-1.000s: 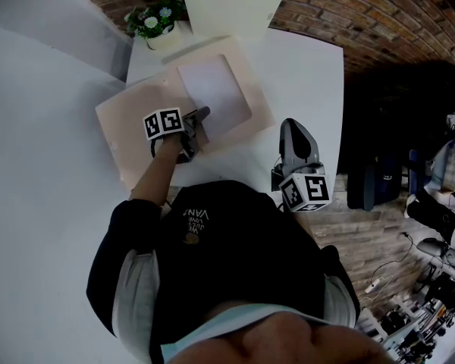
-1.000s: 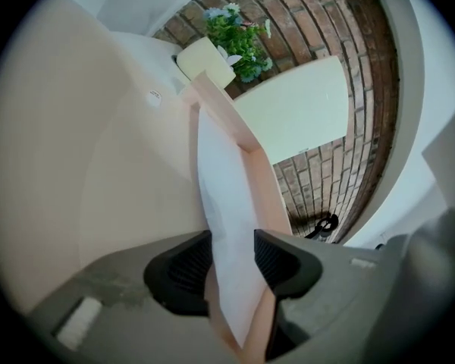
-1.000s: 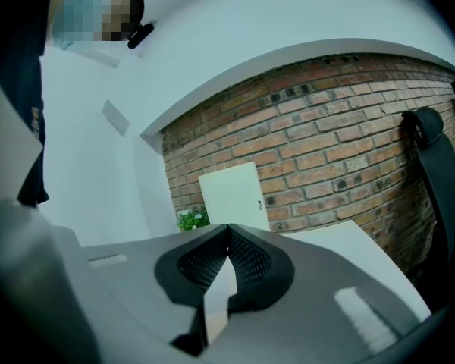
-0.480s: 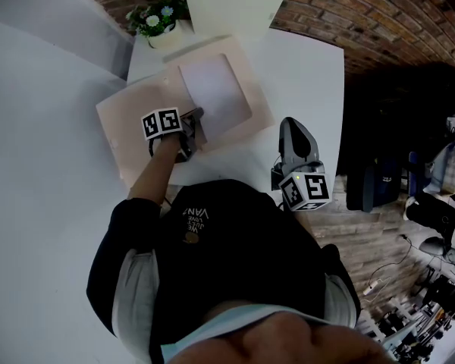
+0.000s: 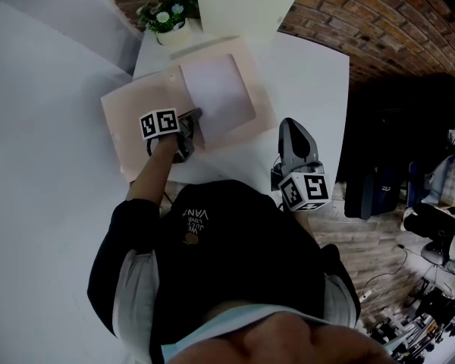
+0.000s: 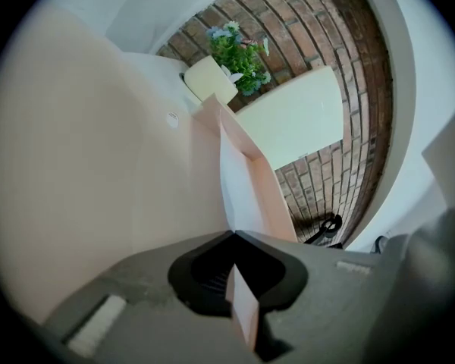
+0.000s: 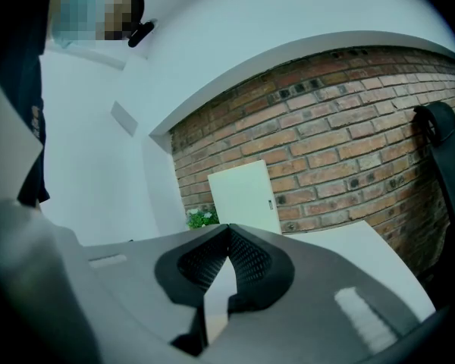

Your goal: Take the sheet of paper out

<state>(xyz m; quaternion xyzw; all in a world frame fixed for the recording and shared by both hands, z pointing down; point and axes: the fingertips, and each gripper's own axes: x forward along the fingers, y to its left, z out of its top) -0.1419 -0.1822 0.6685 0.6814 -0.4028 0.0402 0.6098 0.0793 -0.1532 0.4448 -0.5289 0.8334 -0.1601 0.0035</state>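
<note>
- Pink folder point(image 5: 133, 116) lies open on the white tabletop point(image 5: 307, 74), left of centre in the head view. The sheet of paper point(image 5: 221, 89) lies on the folder's right half, not yet out.
- Left hand-held gripper point(image 5: 195, 115) has just been closing. Its jaws are now pinched tight on a thin pale edge at the sheet's lower left corner.
- That edge looks like the paper, but I cannot tell whether the folder's cover is caught with it. If it is, a pull would drag the whole folder instead of freeing the sheet.
- Only one corner is gripped, so a quick or steep tug could crease or tear the sheet, or let it slip from the jaws.
- Nothing pins the folder down. The right hand-held gripper point(image 5: 292, 127) has its jaws together on nothing and hangs to the lower right of the folder, apart from it. The folder may therefore slide along with the paper.
- A pink border shows round the sheet. If the edges are tucked under it, pulling the wrong way would likely snag and buckle the paper.
</note>
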